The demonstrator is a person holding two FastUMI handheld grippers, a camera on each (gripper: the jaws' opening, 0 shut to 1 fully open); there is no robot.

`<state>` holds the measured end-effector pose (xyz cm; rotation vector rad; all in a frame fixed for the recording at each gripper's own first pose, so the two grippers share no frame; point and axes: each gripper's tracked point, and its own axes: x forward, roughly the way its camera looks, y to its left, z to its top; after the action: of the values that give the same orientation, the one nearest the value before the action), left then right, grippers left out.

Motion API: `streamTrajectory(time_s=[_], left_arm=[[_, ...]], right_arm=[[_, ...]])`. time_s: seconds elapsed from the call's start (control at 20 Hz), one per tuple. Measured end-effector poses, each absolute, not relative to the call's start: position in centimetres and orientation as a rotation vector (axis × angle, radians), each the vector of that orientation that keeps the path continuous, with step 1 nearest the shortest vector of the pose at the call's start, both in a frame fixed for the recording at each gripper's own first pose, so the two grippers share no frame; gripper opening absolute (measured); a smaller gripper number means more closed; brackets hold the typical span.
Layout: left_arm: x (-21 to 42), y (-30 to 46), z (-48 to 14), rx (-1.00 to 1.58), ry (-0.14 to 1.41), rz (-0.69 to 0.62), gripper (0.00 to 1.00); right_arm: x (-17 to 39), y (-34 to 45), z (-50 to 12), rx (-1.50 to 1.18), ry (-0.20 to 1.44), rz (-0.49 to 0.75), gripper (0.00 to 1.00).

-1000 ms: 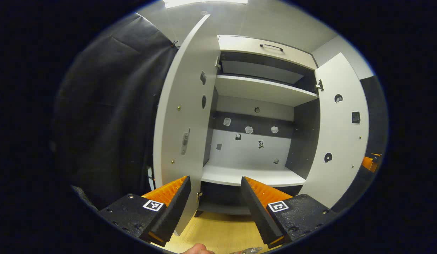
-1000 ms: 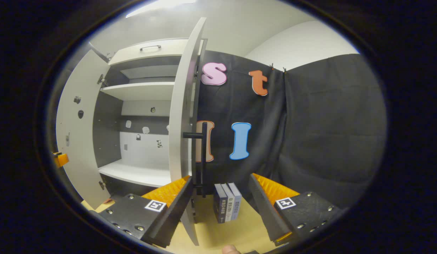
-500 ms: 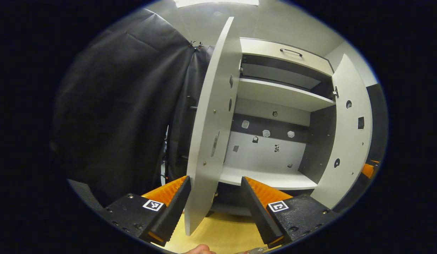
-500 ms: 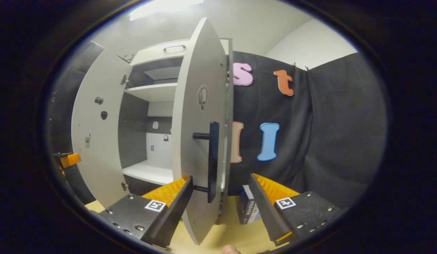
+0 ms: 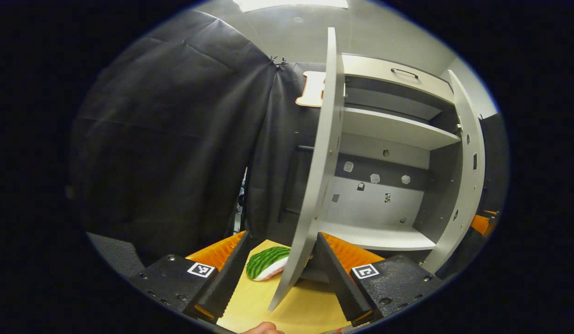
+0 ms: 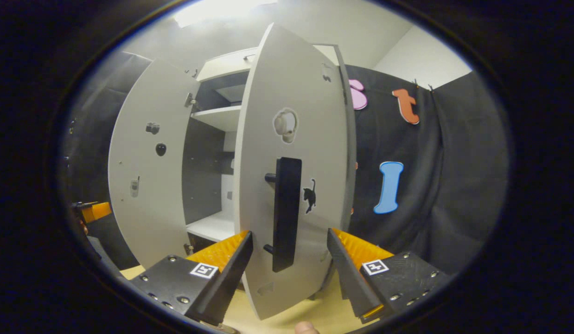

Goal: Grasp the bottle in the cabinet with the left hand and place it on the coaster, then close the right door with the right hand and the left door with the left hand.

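In the left gripper view my left gripper (image 5: 280, 273) is open, and the left door (image 5: 317, 176) stands edge-on with its lower edge between the fingers. Past it the cabinet's lower shelf (image 5: 375, 234) is bare. The right door (image 5: 461, 195) stands at the far side. In the right gripper view my right gripper (image 6: 289, 273) is open just in front of the right door's (image 6: 301, 102) outer face. The door's black handle (image 6: 287, 208) hangs above the gap between the fingers. The left door (image 6: 148, 176) stands wide open, with part of the left gripper (image 6: 94, 211) beside it.
A green striped, watermelon-like thing (image 5: 267, 262) lies on the wooden tabletop (image 5: 310, 306) just left of the left door. An upper shelf (image 5: 393, 130) and a drawer with a handle (image 5: 405, 72) sit above. Black cloth walls stand on both sides of the cabinet.
The right door has swung across the opening and now shows its outer face and handle to the right gripper. The left gripper has shifted left, so the left door now shows edge-on.
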<state>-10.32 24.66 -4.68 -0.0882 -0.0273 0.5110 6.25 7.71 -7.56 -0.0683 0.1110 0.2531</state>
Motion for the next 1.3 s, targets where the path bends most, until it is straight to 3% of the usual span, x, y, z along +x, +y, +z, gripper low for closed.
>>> streamTrajectory(time_s=[0.4, 0.45, 0.5, 0.6, 0.7, 0.95, 1.0, 1.3], left_arm=[[-10.9, 26.9, -5.2, -0.106, -0.010, 0.551, 0.92], [-10.8, 27.1, -5.4, -0.108, -0.007, 0.551, 0.92], [-10.6, 27.3, -5.6, -0.110, -0.005, 0.550, 0.92], [-10.3, 27.8, -6.0, -0.115, 0.000, 0.546, 0.92], [-9.8, 28.2, -6.2, -0.118, 0.005, 0.538, 0.92], [-9.3, 28.4, -6.7, -0.121, 0.022, 0.522, 0.92], [-9.2, 28.5, -6.7, -0.122, 0.024, 0.518, 0.92], [-8.5, 28.8, -7.5, -0.131, 0.048, 0.510, 0.92]], right_arm=[[6.4, 11.2, -7.6, -0.098, 0.090, 0.296, 0.97], [6.4, 11.3, -7.6, -0.097, 0.091, 0.293, 0.93], [6.3, 11.4, -7.7, -0.097, 0.091, 0.290, 0.97], [6.5, 11.5, -7.7, -0.099, 0.092, 0.281, 0.93], [6.4, 11.4, -7.8, -0.101, 0.092, 0.269, 0.97], [6.1, 11.1, -8.0, -0.100, 0.095, 0.244, 0.93], [6.1, 11.0, -8.0, -0.100, 0.094, 0.240, 0.97], [5.9, 11.0, -8.3, -0.101, 0.099, 0.225, 0.97]])
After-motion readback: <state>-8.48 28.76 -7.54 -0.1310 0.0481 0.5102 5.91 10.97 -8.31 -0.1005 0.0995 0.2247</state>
